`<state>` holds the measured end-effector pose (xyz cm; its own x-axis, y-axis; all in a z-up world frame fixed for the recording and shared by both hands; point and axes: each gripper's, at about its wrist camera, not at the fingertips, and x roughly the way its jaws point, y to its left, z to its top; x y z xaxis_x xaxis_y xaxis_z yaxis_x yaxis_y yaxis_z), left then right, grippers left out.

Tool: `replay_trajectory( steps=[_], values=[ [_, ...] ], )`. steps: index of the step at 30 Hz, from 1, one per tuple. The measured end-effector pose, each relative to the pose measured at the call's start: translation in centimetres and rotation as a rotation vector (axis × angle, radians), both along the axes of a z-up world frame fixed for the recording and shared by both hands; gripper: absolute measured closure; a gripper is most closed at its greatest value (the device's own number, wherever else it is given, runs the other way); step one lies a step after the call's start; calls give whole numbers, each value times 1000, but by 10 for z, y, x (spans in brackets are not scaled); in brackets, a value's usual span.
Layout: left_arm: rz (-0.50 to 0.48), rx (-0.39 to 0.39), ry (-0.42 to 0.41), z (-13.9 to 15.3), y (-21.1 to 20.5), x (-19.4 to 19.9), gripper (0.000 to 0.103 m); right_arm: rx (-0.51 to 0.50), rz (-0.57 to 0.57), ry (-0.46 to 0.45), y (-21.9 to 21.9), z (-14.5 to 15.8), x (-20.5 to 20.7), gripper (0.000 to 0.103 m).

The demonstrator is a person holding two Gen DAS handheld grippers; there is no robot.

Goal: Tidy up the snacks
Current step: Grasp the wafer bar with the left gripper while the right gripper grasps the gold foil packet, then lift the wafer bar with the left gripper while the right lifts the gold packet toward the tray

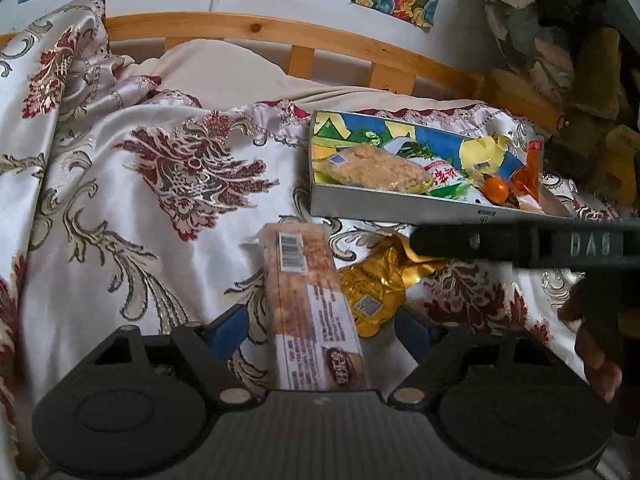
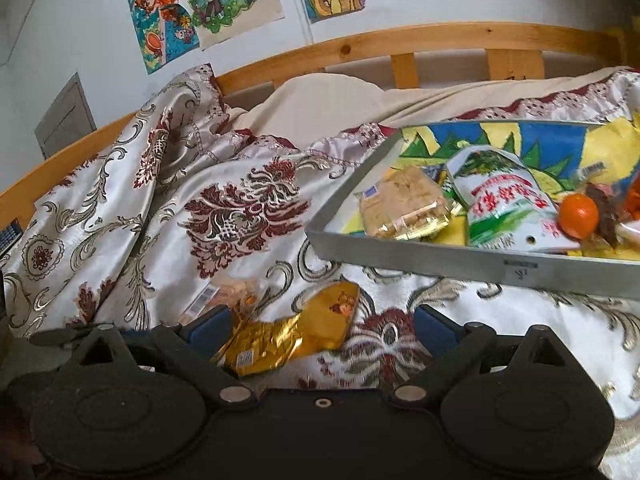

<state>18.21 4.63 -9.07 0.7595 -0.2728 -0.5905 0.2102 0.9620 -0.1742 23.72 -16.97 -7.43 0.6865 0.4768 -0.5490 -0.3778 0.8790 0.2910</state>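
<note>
In the left wrist view a long clear cracker packet (image 1: 312,308) lies on the bedspread between the blue pads (image 1: 230,328) of my left gripper (image 1: 320,332). The pads stand clear of it, so this gripper is open. A gold foil packet (image 1: 376,288) lies just right of it. My right gripper's black finger (image 1: 520,242) reaches in from the right above the gold packet. In the right wrist view the gold foil packet (image 2: 296,332) sits between the open jaws of my right gripper (image 2: 320,332), close to the left pad. The cracker packet (image 2: 224,296) shows blurred behind.
A grey-walled tray (image 1: 400,208) (image 2: 440,260) with a colourful lining rests on the patterned bedspread (image 1: 160,200). It holds a biscuit pack (image 2: 400,204), a white-and-green bag (image 2: 504,204), an orange ball (image 2: 578,216) and other snacks. A wooden bed rail (image 1: 280,32) runs behind. A hand (image 1: 592,340) shows at right.
</note>
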Motion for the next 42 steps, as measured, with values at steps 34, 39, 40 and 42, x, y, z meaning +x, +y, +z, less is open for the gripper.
replay_trajectory(
  steps=[34, 39, 40, 42],
  values=[
    [102, -145, -22, 0, 16, -10, 55, 121, -28, 129, -34, -5, -11, 72],
    [75, -137, -7, 14, -7, -25, 55, 87, -30, 120, -64, 6, -43, 76],
    [67, -129, -2, 17, -14, -28, 55, 77, -29, 116, -70, 8, -50, 78],
    [53, -84, -12, 22, -30, -36, 55, 65, -28, 107, -81, 12, -64, 78]
  ],
)
